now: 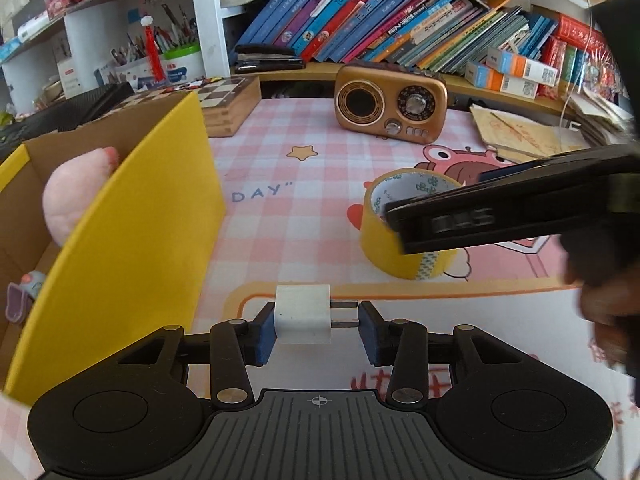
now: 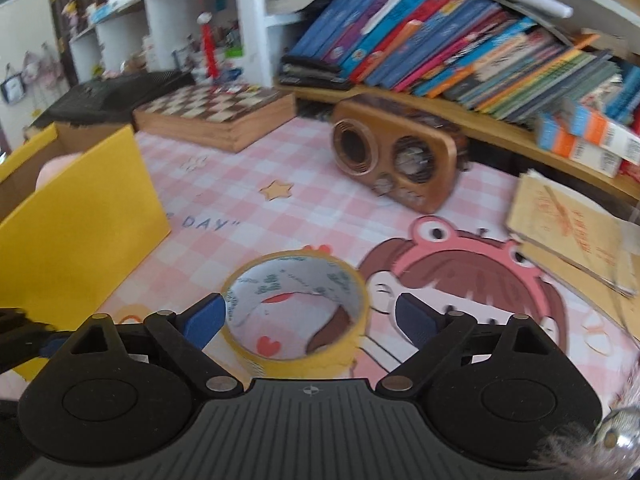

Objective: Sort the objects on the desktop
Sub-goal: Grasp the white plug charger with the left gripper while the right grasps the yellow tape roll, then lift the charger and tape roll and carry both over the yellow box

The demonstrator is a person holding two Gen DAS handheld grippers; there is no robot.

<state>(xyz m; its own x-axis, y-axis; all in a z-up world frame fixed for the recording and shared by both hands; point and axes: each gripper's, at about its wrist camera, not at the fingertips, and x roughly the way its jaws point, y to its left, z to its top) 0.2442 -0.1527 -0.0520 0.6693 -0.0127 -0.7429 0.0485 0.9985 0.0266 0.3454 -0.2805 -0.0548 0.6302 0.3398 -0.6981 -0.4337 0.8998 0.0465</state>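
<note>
The left gripper (image 1: 316, 322) clamps a boxy white plug adapter (image 1: 303, 314), its blue pads on the body and the metal prongs. The right gripper (image 2: 310, 318) is spread wide around a glossy yellow tape roll (image 2: 298, 308) — no pad touches it. A yellow-walled cardboard box (image 1: 132, 216) with a fuzzy pink plush (image 1: 76, 196) stands left on the pink checked cartoon mat (image 1: 280, 200); a round-cornered bronze radio (image 1: 390, 106) sits below leaning books (image 1: 360, 12).

Left claw (image 1: 316, 326) clamps a white charger plug (image 1: 303, 314) — yellow box (image 1: 132, 240) just left, tape roll (image 1: 404, 240) right.
</note>
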